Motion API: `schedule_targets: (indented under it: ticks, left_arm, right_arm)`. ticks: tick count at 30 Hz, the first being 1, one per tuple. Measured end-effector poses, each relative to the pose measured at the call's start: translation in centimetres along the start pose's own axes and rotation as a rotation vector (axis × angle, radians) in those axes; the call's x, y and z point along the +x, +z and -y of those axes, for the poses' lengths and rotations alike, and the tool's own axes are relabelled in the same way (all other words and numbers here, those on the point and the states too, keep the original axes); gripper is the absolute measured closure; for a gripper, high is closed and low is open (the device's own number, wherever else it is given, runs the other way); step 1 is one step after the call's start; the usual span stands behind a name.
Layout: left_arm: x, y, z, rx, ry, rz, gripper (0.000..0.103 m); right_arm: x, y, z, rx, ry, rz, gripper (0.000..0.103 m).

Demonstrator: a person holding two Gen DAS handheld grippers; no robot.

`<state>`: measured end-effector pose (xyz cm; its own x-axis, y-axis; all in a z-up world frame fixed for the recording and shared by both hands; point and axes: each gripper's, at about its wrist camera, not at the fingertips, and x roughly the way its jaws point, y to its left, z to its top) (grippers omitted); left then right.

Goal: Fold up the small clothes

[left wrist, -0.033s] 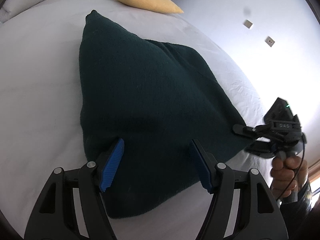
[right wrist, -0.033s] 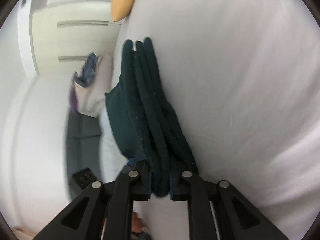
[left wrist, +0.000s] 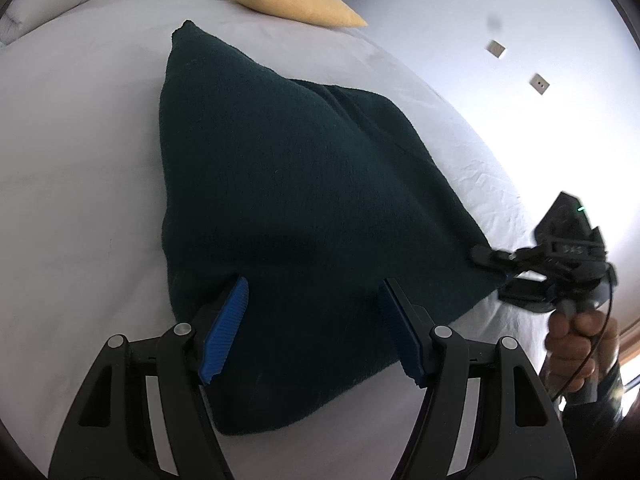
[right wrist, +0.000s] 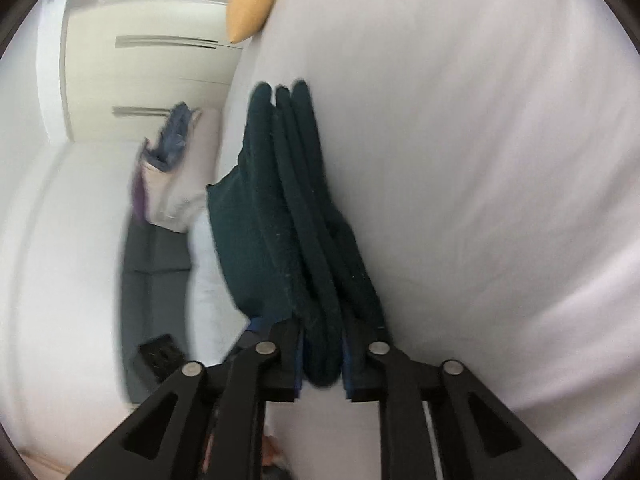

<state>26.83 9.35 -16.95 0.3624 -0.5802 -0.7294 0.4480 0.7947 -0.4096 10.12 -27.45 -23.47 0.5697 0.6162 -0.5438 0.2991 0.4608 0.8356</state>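
White bed (left wrist: 80,168) carries dark green cloth (left wrist: 288,200). L claw (left wrist: 316,332) hovers low over its near edge, jaws apart, empty. R claw (right wrist: 323,360), hand (left wrist: 580,344) below it, pinches cloth's corner folds.

Clothes pile (right wrist: 172,152) beyond the bed edge is motion-blurred

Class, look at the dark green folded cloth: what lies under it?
The dark green cloth rests on a white bedsheet, which shows all around it. Whatever lies directly beneath the cloth is covered.
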Motion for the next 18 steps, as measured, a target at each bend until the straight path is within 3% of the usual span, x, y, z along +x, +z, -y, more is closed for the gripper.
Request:
schedule_targets:
  ticks: [3, 4, 5, 7, 9, 14, 15, 16, 17, 18]
  left_arm:
    - [0.0, -0.6, -0.2, 0.001, 0.000, 0.005, 0.037]
    - [0.6, -0.3, 0.6, 0.001, 0.001, 0.005, 0.037]
    - [0.5, -0.4, 0.4, -0.002, 0.003, 0.007, 0.037]
    - [0.6, -0.5, 0.5, -0.009, 0.004, 0.011, 0.037]
    - [0.6, -0.6, 0.4, -0.007, 0.007, 0.011, 0.037]
    - [1.5, -0.3, 1.5, 0.001, 0.005, 0.008, 0.037]
    - [1.5, -0.4, 1.3, 0.000, 0.002, 0.008, 0.037]
    - [1.6, -0.2, 1.6, -0.002, -0.001, 0.010, 0.037]
    - [1.4, -0.2, 1.7, -0.008, -0.008, 0.014, 0.037]
    - [1.1, -0.2, 1.5, -0.023, -0.023, 0.020, 0.037]
  right_arm:
    - [-3.0, 0.3, -1.3, -0.063, -0.186, 0.099, 0.066]
    - [-4.0, 0.4, -2.3, -0.104, -0.266, 0.156, 0.066]
    - [-4.7, 0.7, -3.1, -0.147, -0.281, 0.187, 0.066]
    - [-4.3, 1.2, -5.1, -0.208, -0.183, 0.177, 0.066]
    - [-2.1, 2.1, -7.1, -0.278, -0.075, 0.100, 0.066]
    - [5.0, 4.4, -8.9, -0.332, -0.057, -0.053, 0.066]
    - [6.0, 5.1, -8.2, -0.319, -0.116, -0.042, 0.075]
    - [6.7, 5.6, -7.8, -0.327, -0.140, -0.033, 0.097]
    - [6.9, 5.8, -7.3, -0.329, -0.146, -0.018, 0.103]
    - [6.5, 6.2, -6.1, -0.293, -0.109, 0.003, 0.103]
